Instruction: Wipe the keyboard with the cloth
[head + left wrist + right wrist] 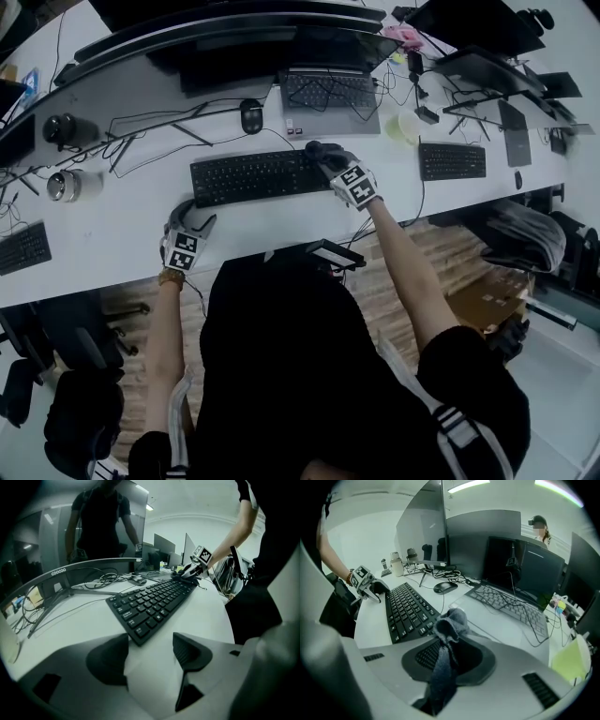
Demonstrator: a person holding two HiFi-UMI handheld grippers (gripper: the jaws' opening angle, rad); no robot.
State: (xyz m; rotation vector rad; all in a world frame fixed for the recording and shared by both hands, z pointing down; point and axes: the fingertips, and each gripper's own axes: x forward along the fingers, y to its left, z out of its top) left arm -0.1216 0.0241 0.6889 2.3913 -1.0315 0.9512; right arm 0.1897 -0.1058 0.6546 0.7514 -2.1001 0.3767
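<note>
Close under the head camera is the person's dark top, and beyond it both arms reach to the white counter (112,244). At the right-hand end of the black keyboard (248,176), the right claw (323,155) is clamped nearly shut on the grey cloth (450,620). The cloth is pinched in a narrow fold, and a small wad of it stands out past the tips just above the end keys. The left claw (150,651) is spread wide and holds nothing. It hovers over bare counter with the keyboard's near left corner just ahead of it.

To wipe well, I'd judge the wad must be pressed down onto the keys, not dragged on its edge. It should then be drawn along the rows from the right end towards the left, one band at a time. So little cloth sticks out that the hard tips could catch a keycap, and tilting the claw lower would bring more fabric onto the keys. The board looks light enough to slide, so the left claw could pin its left end.

Behind the keyboard lie a mouse (251,115) with its lead and a laptop (330,98) with cables across its keys. Both are near enough to snag on a long stroke. A second keyboard (452,160) to the right is well apart
</note>
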